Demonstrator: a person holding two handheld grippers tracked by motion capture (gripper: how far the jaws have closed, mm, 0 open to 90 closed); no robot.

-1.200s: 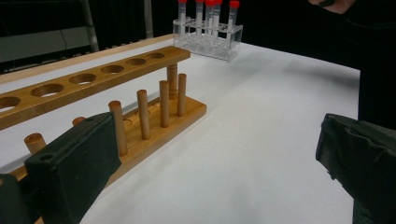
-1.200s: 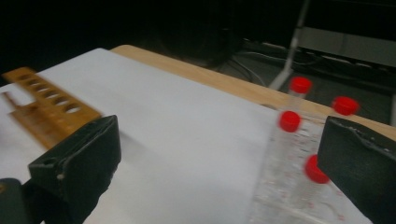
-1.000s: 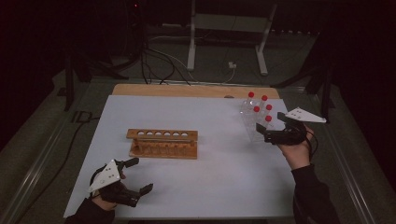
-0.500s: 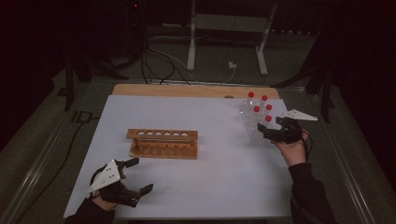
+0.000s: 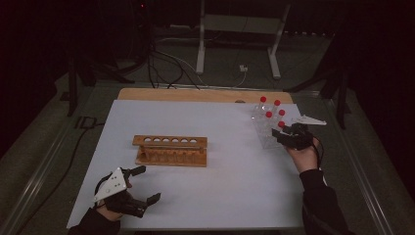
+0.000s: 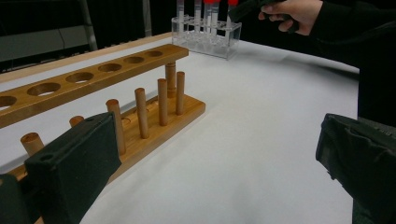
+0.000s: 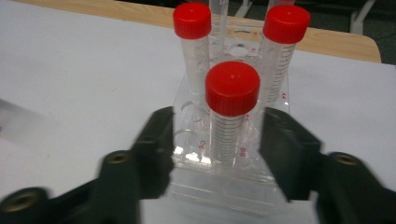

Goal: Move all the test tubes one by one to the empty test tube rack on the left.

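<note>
A clear plastic rack at the table's far right holds several red-capped tubes. In the right gripper view the nearest tube stands upright in that clear rack, between the jaws of my right gripper. The jaws have just been closing, but a gap shows on each side of the tube. In the high view my right gripper sits at the rack's near right side. A wooden rack with empty holes lies mid-table. My left gripper rests open near the front left edge, holding nothing.
The left gripper looks past the wooden rack and its pegs to the clear rack and the person's right hand. A white sheet covers the table. Cables and stand legs lie on the floor behind.
My right gripper has come down and in toward the clear rack, and its jaws have narrowed around the nearest tube. The left gripper has stayed where it was.
</note>
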